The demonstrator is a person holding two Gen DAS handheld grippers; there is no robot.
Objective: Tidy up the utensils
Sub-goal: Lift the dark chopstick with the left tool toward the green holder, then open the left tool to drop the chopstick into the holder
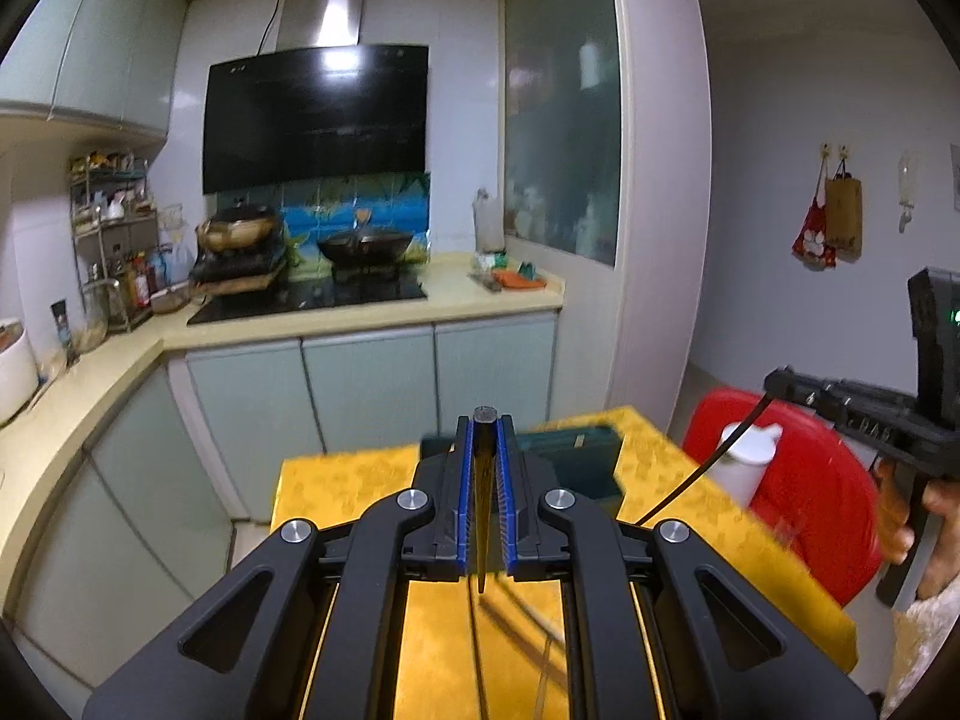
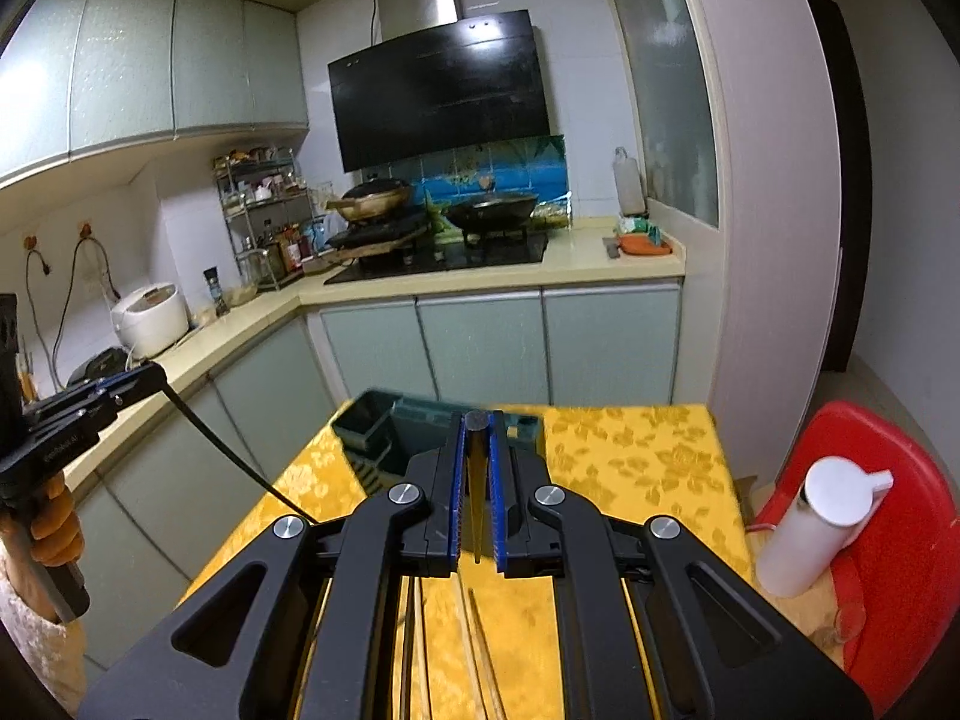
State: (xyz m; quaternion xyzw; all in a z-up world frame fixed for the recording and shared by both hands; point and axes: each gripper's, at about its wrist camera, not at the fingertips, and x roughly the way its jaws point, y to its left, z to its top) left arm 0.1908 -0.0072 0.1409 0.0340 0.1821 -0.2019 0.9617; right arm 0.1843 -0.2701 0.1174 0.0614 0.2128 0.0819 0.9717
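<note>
My left gripper (image 1: 485, 420) is shut on a dark chopstick (image 1: 482, 516) that runs between its blue pads, above the yellow table (image 1: 348, 480). My right gripper (image 2: 478, 423) is shut on another dark chopstick (image 2: 477, 498), also above the table (image 2: 636, 456). A dark green utensil holder (image 2: 384, 432) stands at the table's far edge, just beyond both grippers; it also shows in the left wrist view (image 1: 576, 456). More chopsticks (image 2: 480, 648) lie on the cloth under the right gripper. Each gripper shows in the other's view, chopstick sticking out: the right one (image 1: 780, 384), the left one (image 2: 153, 372).
A white pump bottle (image 2: 822, 528) stands on a red stool (image 2: 900, 516) right of the table. Kitchen counter (image 2: 480, 282) with stove, pans (image 2: 492, 210) and a rice cooker (image 2: 150, 318) lies beyond. Cabinets (image 1: 366, 384) stand behind the table.
</note>
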